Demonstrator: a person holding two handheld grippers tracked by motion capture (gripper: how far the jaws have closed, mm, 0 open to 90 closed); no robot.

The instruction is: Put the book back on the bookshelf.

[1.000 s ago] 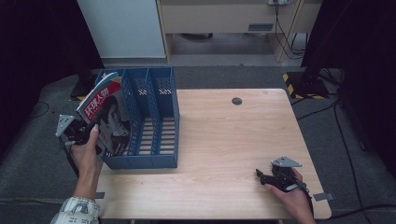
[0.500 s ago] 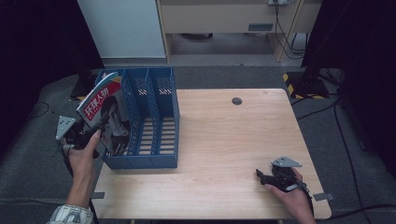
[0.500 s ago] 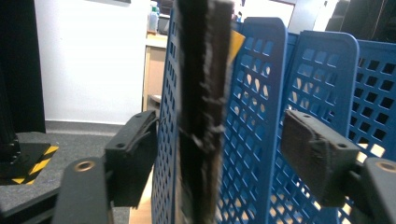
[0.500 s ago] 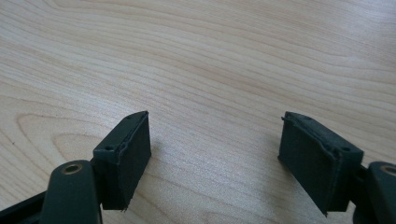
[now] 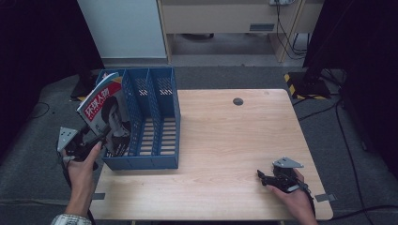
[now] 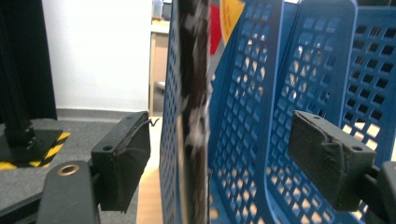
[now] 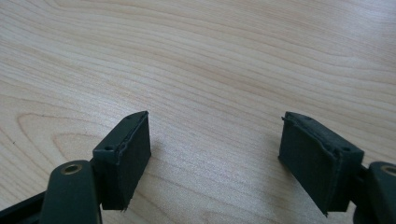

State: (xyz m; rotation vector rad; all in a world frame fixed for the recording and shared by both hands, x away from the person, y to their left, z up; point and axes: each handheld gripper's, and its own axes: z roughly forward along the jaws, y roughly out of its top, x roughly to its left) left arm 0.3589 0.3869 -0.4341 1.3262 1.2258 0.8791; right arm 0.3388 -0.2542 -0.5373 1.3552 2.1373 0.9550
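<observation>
A pale wood-grain table (image 5: 225, 140) sits in a dim room, grey carpet all round, and the blue perforated plastic file rack (image 5: 162, 117) stands at its left end. The glossy magazine (image 5: 105, 117), red masthead and a dark cover, leans tilted in the leftmost slot, so the filing looks done, bar perhaps straightening. The left gripper (image 5: 96, 139) has just been opening its jaws; they stand wide to either side of the magazine's edge (image 6: 194, 116) and the pads (image 6: 123, 158) are clear of it. The right gripper (image 5: 264, 177) rests on bare wood near the right corner, jaws spread, nothing between them. Empty slots remain beside the magazine.
</observation>
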